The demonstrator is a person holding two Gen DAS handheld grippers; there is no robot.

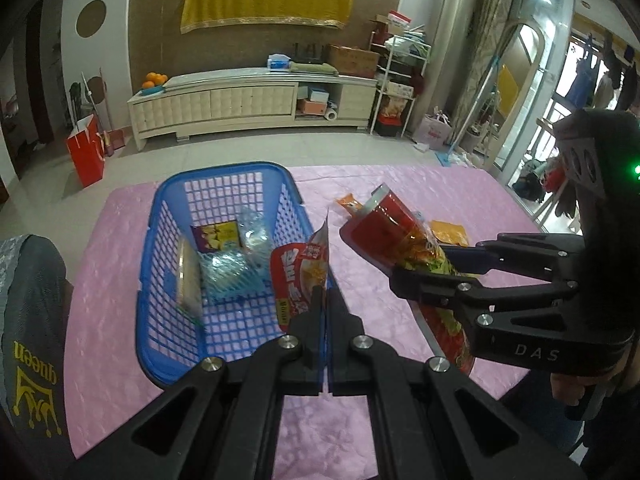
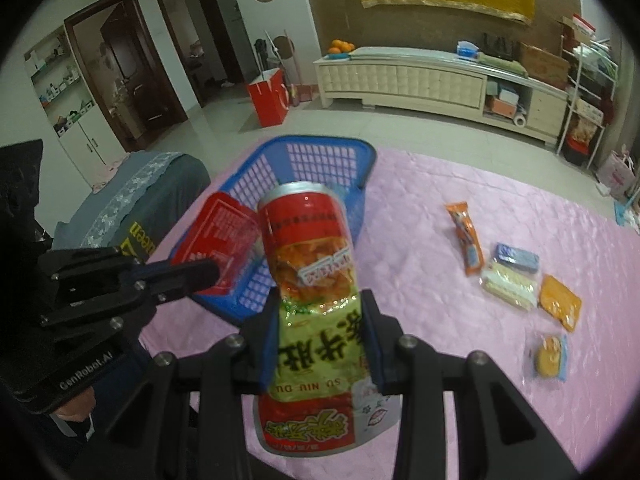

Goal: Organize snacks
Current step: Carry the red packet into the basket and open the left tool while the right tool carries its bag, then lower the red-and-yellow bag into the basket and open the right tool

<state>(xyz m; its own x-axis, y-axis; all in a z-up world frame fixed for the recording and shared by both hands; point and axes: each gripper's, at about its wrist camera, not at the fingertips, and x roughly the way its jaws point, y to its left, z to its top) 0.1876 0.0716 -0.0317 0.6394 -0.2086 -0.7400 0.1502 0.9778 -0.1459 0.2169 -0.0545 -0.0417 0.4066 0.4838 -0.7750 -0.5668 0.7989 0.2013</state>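
- Pink quilted cloth (image 2: 460, 216) covers the table, soft and padded underneath; a tiled living room with a long cream cabinet (image 1: 248, 100) lies behind.
- Blue basket (image 1: 160, 264) sits near the cloth's far left corner, some packets already inside.
- Right gripper (image 2: 320, 344) is clamped across the middle of a long red-and-green snack bag (image 2: 316, 280): light, crinkly, probably slippery film; a mid-body hold suits it.
- Left gripper (image 1: 325, 300) pinches the thin edge of a small red packet (image 1: 300, 272) beside the basket's rim.
- Loose snacks (image 2: 508, 284) wait toward the right edge.
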